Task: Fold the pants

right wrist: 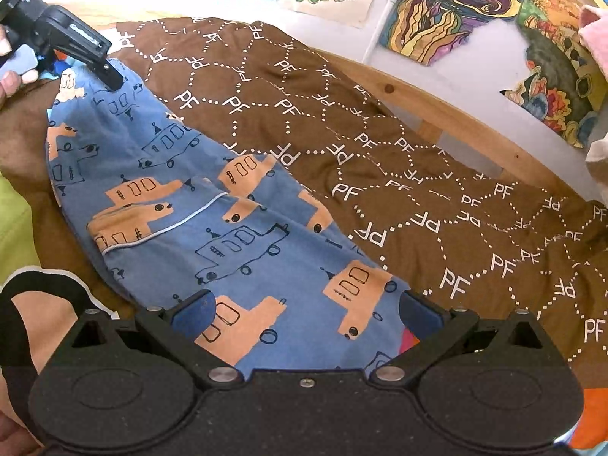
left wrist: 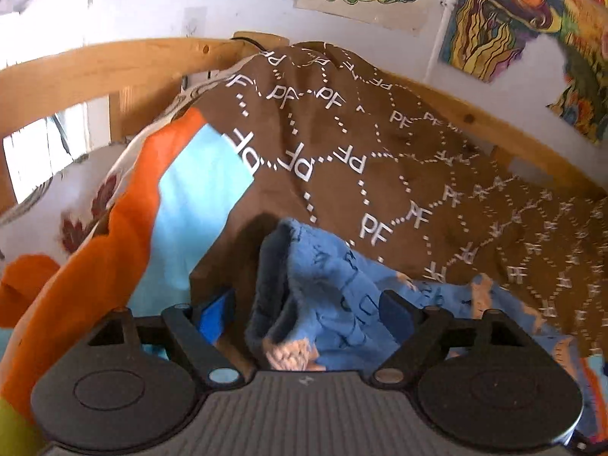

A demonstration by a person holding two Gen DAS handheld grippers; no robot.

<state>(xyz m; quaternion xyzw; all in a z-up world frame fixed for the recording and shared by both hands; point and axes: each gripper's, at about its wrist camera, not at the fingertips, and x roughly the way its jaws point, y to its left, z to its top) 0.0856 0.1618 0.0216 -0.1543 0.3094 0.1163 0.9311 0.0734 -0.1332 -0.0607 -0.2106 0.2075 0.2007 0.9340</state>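
Observation:
Blue pants [right wrist: 197, 205] printed with orange cars lie stretched over a brown "PF" blanket [right wrist: 437, 190]. In the right wrist view my right gripper [right wrist: 307, 313] has its blue pads wide apart with one end of the pants lying between them. My left gripper [right wrist: 108, 76] shows at the far upper left, its tip on the other end of the pants. In the left wrist view the left gripper [left wrist: 307, 313] has the bunched blue fabric [left wrist: 323, 292] between its spread pads, lifted off the blanket [left wrist: 380, 152].
A wooden bed rail [right wrist: 456, 121] runs behind the blanket, with drawings on the wall [right wrist: 448, 7] above. An orange and light-blue cloth [left wrist: 152, 209] lies left of the blanket. A green cloth [right wrist: 15, 228] is at the left edge.

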